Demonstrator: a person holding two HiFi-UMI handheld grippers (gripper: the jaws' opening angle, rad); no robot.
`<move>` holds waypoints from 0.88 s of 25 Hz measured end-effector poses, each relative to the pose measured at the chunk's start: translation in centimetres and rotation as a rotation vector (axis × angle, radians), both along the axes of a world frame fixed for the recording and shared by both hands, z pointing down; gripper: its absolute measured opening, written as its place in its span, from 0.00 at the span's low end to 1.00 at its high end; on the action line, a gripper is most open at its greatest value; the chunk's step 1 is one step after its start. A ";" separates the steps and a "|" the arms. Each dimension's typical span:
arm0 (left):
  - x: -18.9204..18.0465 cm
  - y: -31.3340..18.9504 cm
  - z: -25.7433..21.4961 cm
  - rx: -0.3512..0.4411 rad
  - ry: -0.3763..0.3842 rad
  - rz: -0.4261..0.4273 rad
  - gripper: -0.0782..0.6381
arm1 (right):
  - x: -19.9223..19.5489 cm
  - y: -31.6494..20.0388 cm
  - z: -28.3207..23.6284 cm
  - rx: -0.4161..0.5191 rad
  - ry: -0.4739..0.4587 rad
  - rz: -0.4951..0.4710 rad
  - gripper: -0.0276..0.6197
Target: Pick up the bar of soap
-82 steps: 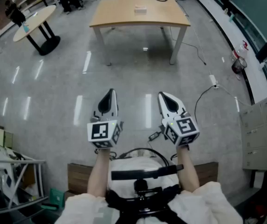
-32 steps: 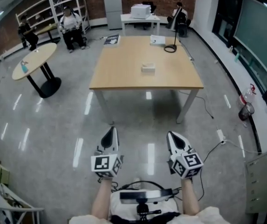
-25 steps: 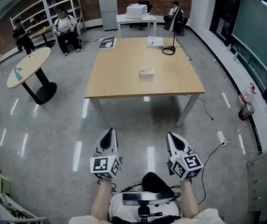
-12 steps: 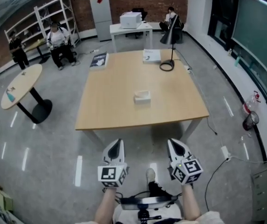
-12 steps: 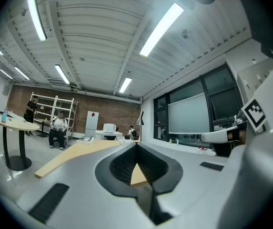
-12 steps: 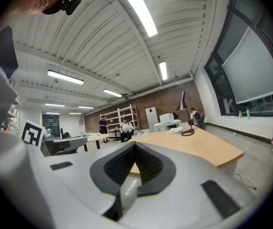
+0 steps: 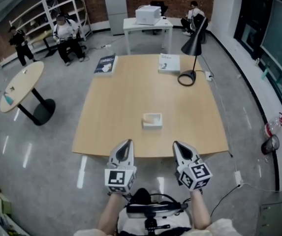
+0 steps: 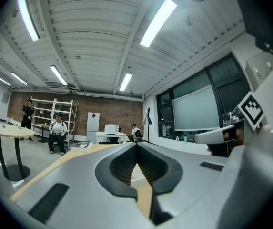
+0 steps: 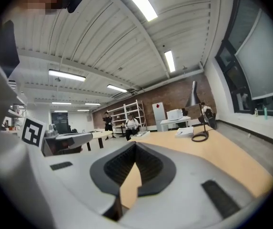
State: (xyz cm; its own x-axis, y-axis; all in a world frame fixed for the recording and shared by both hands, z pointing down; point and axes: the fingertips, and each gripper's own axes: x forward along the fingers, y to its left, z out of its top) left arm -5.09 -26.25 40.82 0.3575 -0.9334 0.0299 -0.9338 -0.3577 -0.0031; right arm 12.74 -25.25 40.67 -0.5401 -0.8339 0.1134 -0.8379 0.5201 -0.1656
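Observation:
The bar of soap (image 7: 152, 120), a small white block, lies on the wooden table (image 7: 111, 112), a little in from its near edge. My left gripper (image 7: 126, 144) and right gripper (image 7: 178, 145) hang side by side over that near edge, just short of the soap and apart from it. In the left gripper view the left gripper (image 8: 136, 144) has its jaws closed tip to tip with nothing between them. The right gripper (image 9: 135, 144) shows the same in the right gripper view: shut and holding nothing.
At the table's far end stand a black desk lamp (image 7: 192, 43), a white booklet (image 7: 169, 63) and a dark book (image 7: 105, 64). A round side table (image 7: 20, 80) is to the left. People sit and stand at the back by the shelves (image 7: 62, 4). A cable (image 7: 239, 183) trails on the floor at right.
The person has walked up to the table: it has come from well ahead to right under the grippers, and the soap is now just beyond the tips. Both grippers have stayed shut.

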 end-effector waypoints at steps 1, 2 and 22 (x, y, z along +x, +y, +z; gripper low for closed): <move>0.1 -1.0 0.3 -0.007 -0.011 0.003 0.12 | -0.3 -1.1 0.1 -0.003 0.002 -0.009 0.05; 0.2 -2.1 0.7 -0.017 -0.015 0.007 0.12 | -0.6 -2.2 0.4 -0.008 0.008 -0.015 0.05; 3.5 -17.0 16.2 -0.269 -0.328 0.436 0.12 | -8.6 -20.8 5.5 -0.133 0.141 -0.009 0.05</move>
State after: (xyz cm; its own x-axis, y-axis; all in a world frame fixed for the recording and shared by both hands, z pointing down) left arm -1.59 -43.29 56.97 0.6373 -0.6476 0.4177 -0.6669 -0.7351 -0.1222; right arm 4.12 -46.05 46.14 -0.5182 -0.8019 0.2974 -0.8532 0.5088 -0.1148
